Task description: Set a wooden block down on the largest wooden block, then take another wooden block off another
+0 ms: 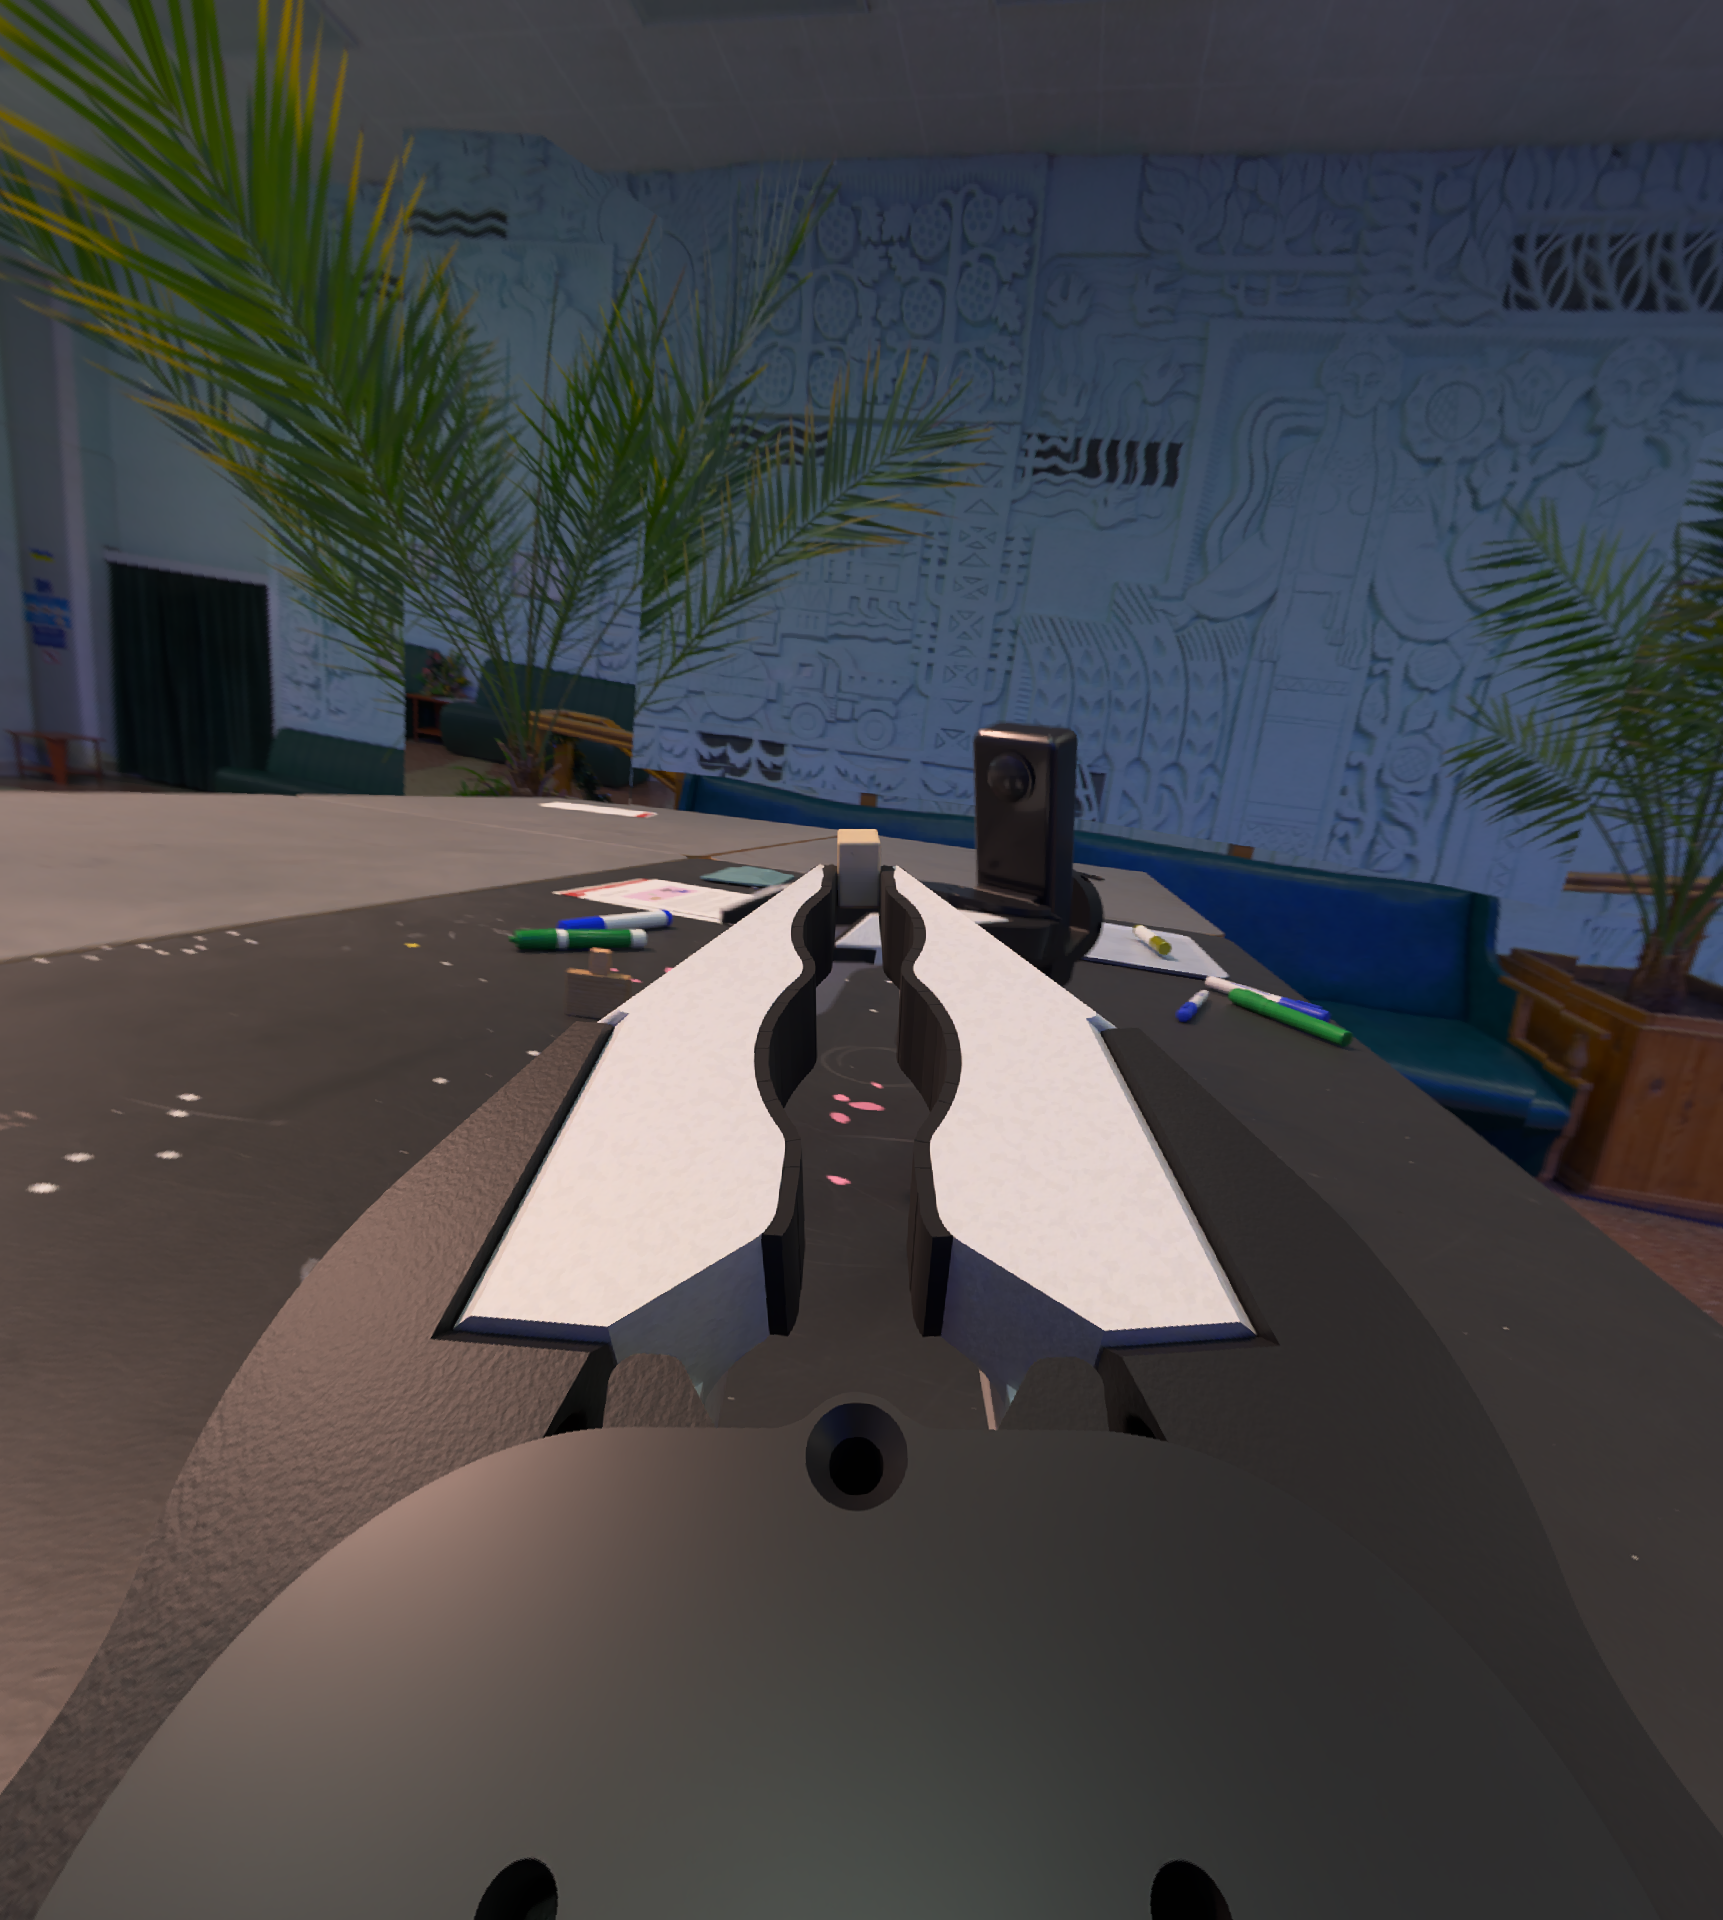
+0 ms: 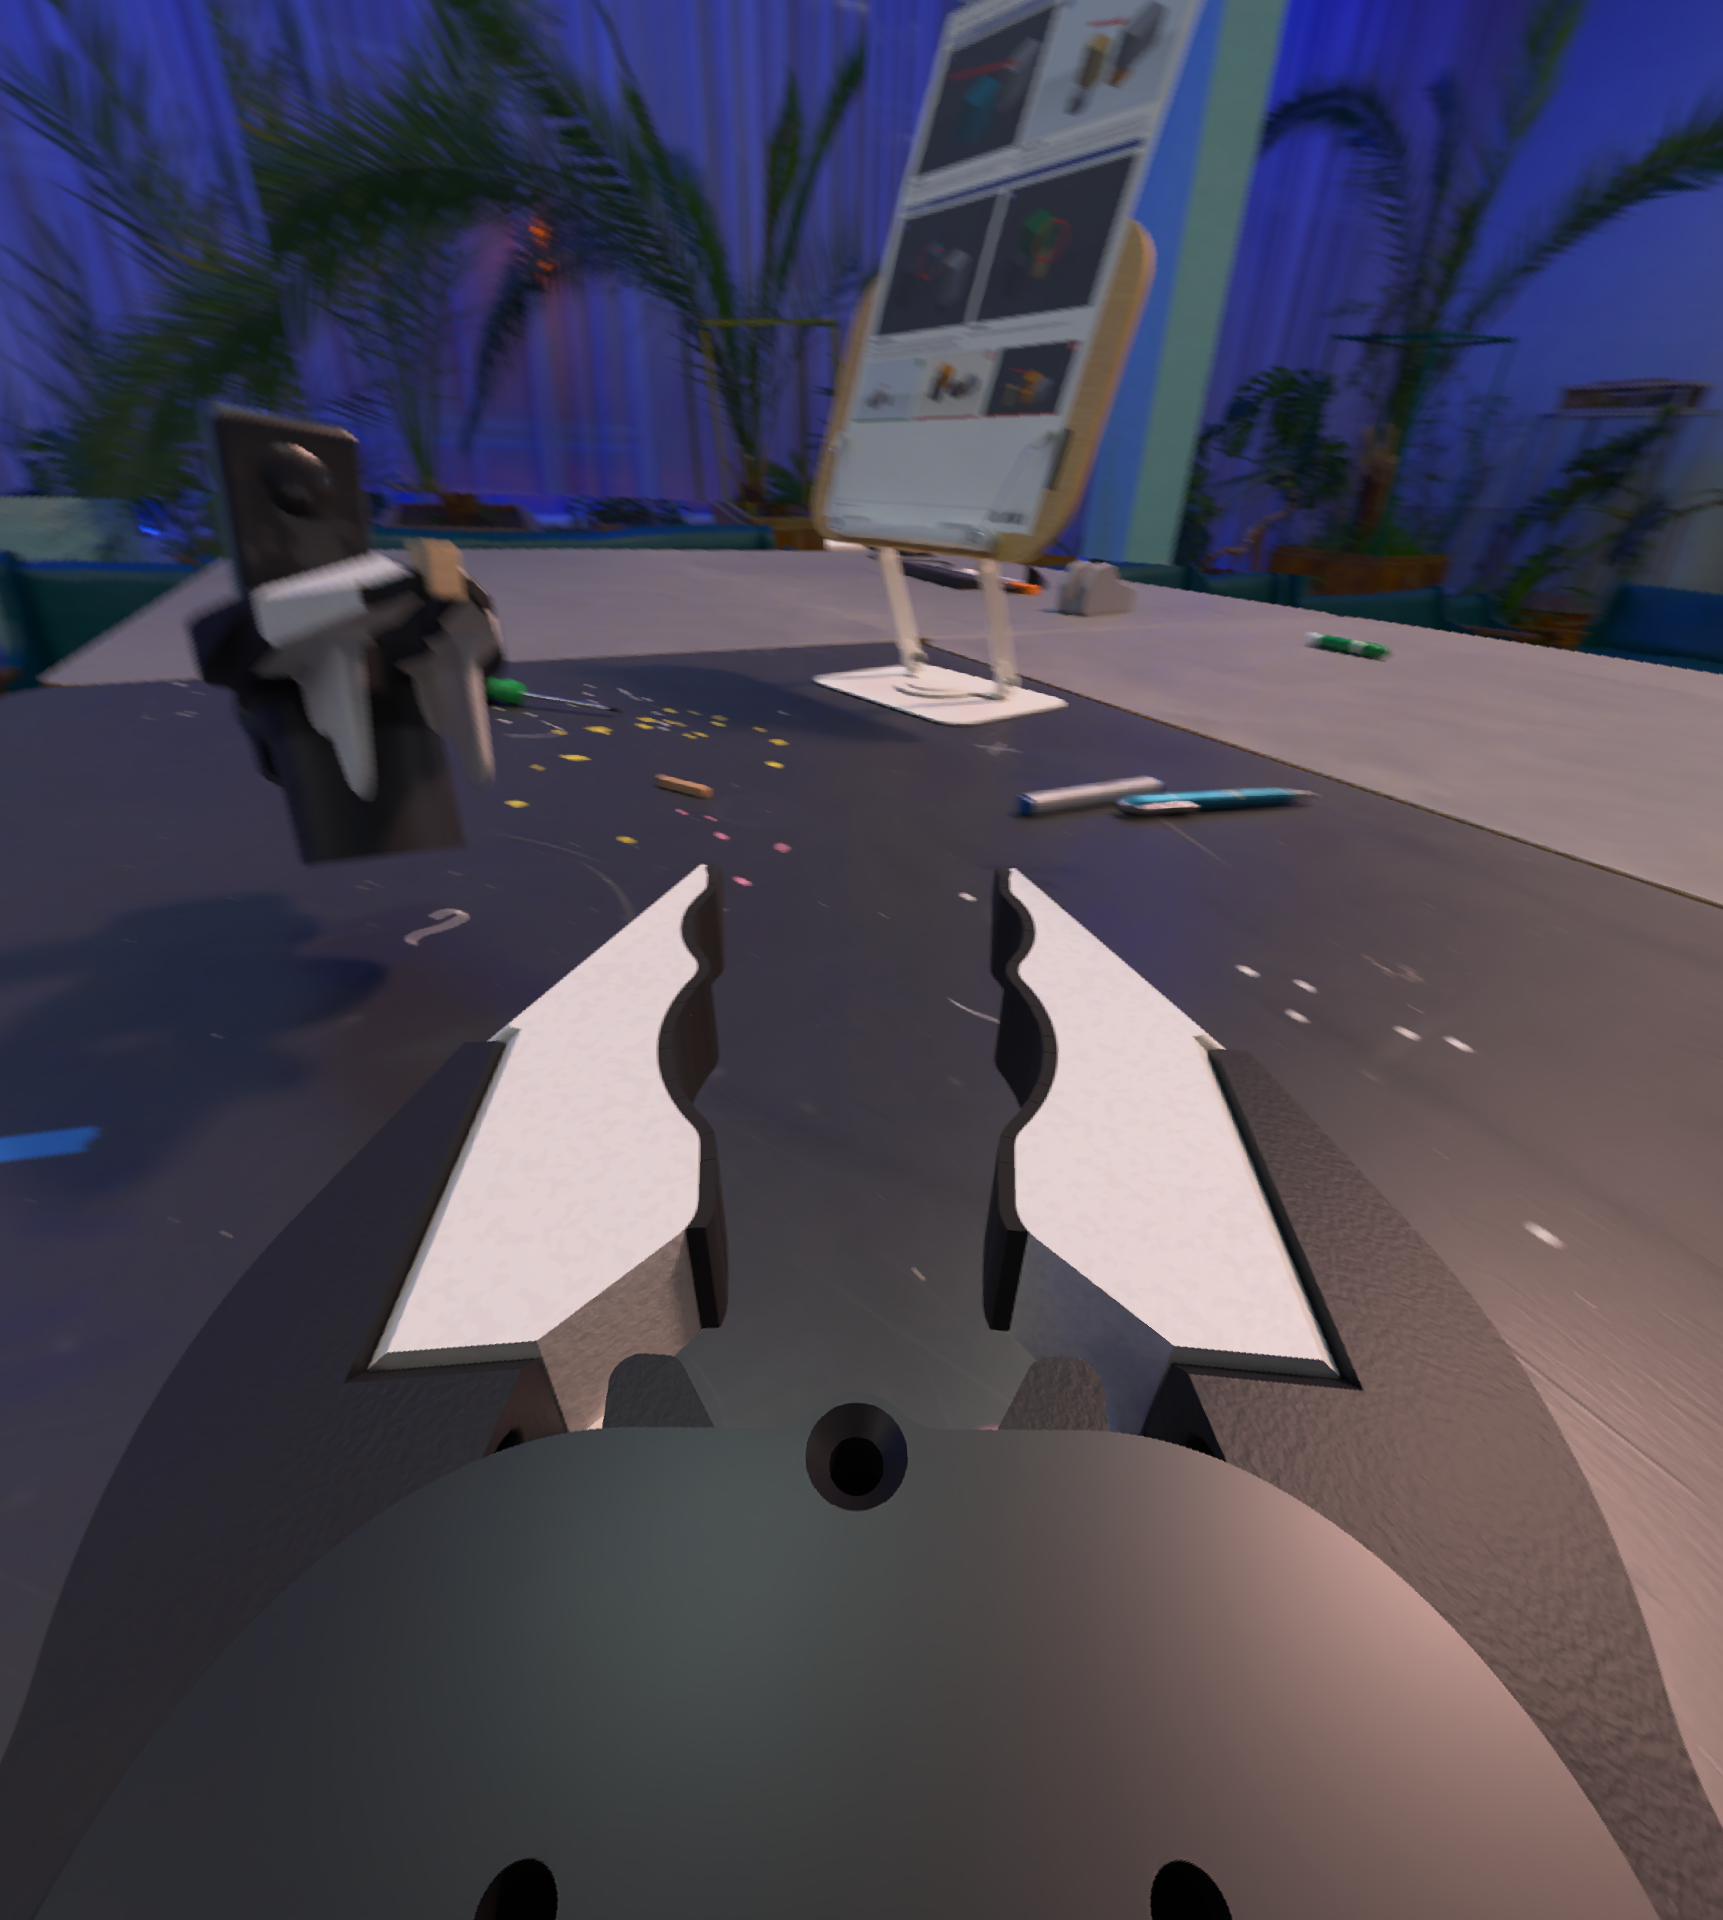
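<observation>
A small pale wooden block [image 1: 858, 858] sits pinched between the tips of my left gripper [image 1: 858, 883], above the dark table mat [image 1: 213, 1039]. My right gripper [image 2: 857, 883] is wide apart, holding nothing, low over the mat.

dark mat [image 2: 1252, 1039] with small coloured specks | green marker [image 1: 578, 939] and blue marker [image 1: 616, 921] lying side by side | papers [image 1: 651, 894] behind them | tablet stand [image 2: 982, 312] upright on white base | teal pen [image 2: 1212, 800] beside grey marker [image 2: 1088, 796] | palm plants [image 1: 337, 436] in background
</observation>
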Robot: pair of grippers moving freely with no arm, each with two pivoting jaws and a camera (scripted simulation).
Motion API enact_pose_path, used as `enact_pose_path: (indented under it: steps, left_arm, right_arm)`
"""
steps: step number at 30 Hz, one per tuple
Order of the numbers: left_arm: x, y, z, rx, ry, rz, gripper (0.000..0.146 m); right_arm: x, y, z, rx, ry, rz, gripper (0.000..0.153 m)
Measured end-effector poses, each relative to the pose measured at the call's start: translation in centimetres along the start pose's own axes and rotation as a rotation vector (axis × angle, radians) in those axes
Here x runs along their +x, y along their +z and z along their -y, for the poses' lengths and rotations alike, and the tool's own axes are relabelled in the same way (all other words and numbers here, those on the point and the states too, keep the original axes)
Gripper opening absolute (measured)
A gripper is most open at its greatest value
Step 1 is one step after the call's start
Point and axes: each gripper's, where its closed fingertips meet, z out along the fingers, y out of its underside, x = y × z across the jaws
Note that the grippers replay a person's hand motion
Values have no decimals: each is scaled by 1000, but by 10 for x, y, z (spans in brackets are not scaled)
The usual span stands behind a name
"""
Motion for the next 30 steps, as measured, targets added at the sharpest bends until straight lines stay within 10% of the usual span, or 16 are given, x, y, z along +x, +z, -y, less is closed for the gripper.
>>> enact_pose_path:
  steps: [8, 30]
  left_arm:
    - [20, 15, -40, -128, 16, -41, 7]
    - [35, 17, -52, -202, 66, -118, 7]
  right_arm:
    - [-76, 63, 31, 104, 62, 266, 100]
    - [-95, 78, 22, 67, 32, 337, 97]
